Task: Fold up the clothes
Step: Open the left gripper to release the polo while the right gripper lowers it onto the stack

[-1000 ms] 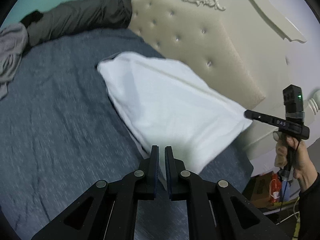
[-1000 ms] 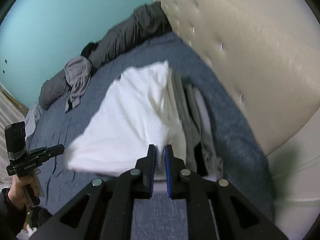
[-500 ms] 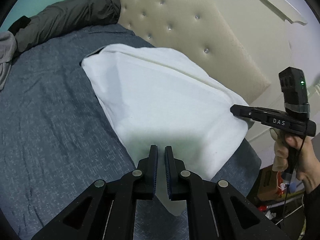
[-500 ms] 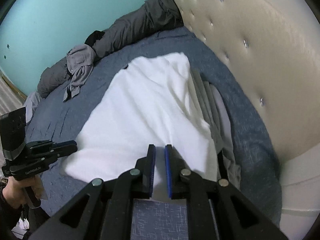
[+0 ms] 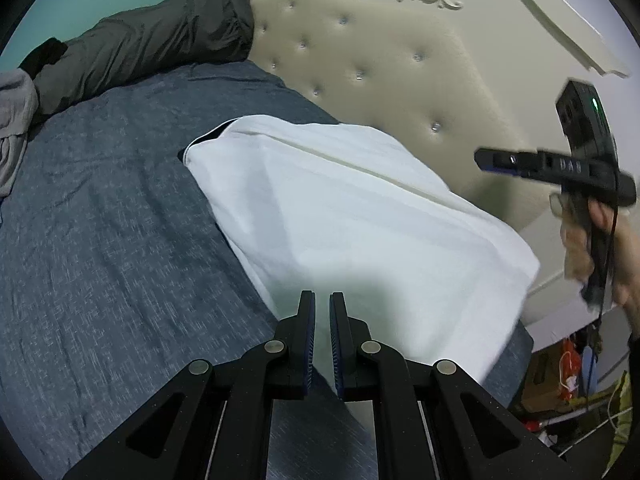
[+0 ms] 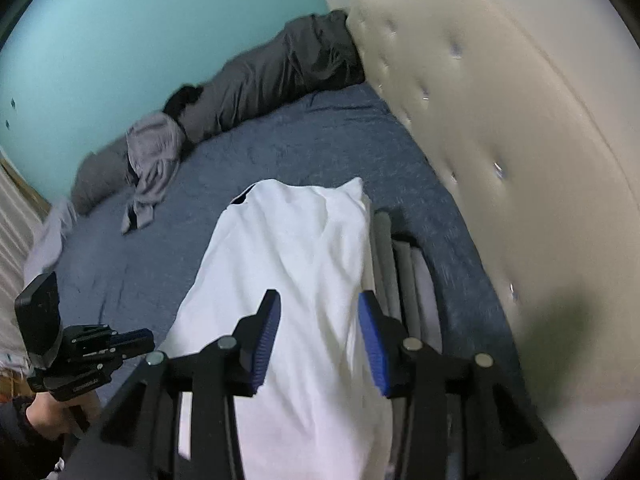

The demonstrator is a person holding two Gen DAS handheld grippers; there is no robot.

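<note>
A white garment (image 5: 360, 220) lies folded on the blue bed, on top of a stack of folded grey clothes (image 6: 404, 280) beside the headboard. My left gripper (image 5: 322, 304) is shut on its near edge, and white cloth shows in the thin gap between the pads. It also shows at the lower left of the right wrist view as the left gripper (image 6: 149, 339), at the garment's corner. My right gripper (image 6: 318, 308) hovers over the white garment (image 6: 288, 260). Its jaws are opening and the pads stand clear of the cloth. From the left wrist view, the right gripper (image 5: 482, 158) is blurred, off the garment's right side.
A cream tufted headboard (image 5: 380, 60) borders the bed on the right. Dark grey bedding (image 5: 152, 48) and a loose grey garment (image 6: 154, 160) lie at the far side of the blue bedspread (image 5: 100, 220). A box and clutter (image 5: 552, 376) sit on the floor past the bed's corner.
The white garment, held up a second ago, has come down flat onto the pile. The right gripper has let go, opened and pulled away. The left gripper sank with the edge.
</note>
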